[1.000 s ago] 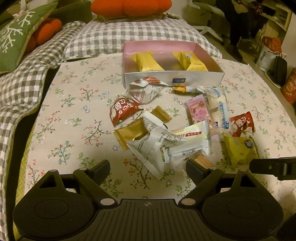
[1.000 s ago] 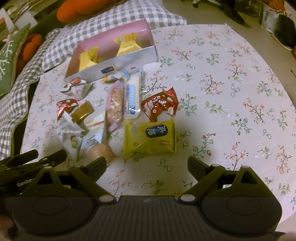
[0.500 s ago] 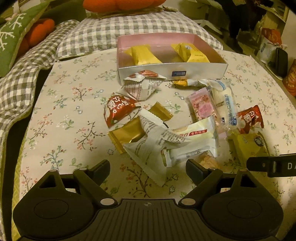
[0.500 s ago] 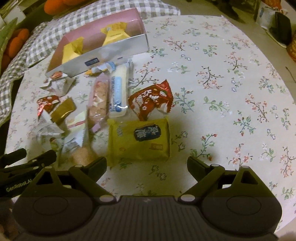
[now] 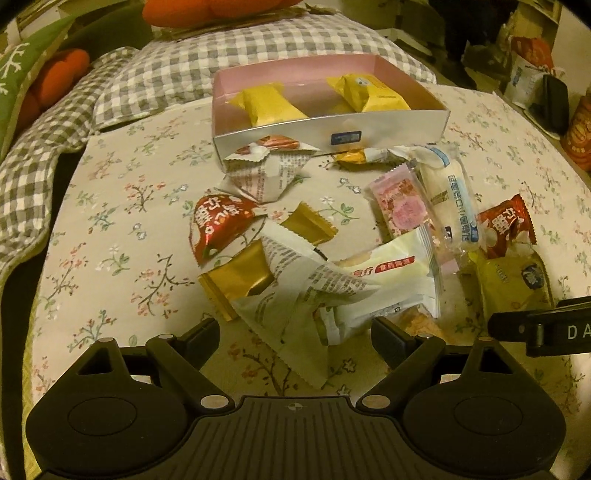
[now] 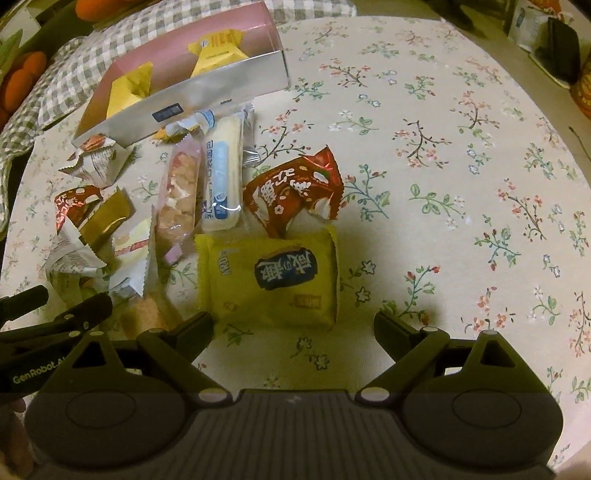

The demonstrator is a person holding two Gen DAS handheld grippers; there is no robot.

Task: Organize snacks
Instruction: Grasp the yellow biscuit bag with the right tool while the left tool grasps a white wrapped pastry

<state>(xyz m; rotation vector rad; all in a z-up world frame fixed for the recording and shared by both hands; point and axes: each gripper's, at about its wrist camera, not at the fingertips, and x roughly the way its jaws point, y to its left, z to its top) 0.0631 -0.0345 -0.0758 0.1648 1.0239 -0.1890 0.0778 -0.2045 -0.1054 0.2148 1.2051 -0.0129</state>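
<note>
Right wrist view: the yellow packet is approached by the right gripper, jaws wide, nothing held; closing on it is needed next.

A lived-in home, likely a sitting room. A floral tablecloth covers the worktop, and at its far side runs a sofa with grey gingham cushions, an orange pumpkin-shaped pillow and a green snowflake pillow. Bags and boxes clutter the floor at far right.
</note>
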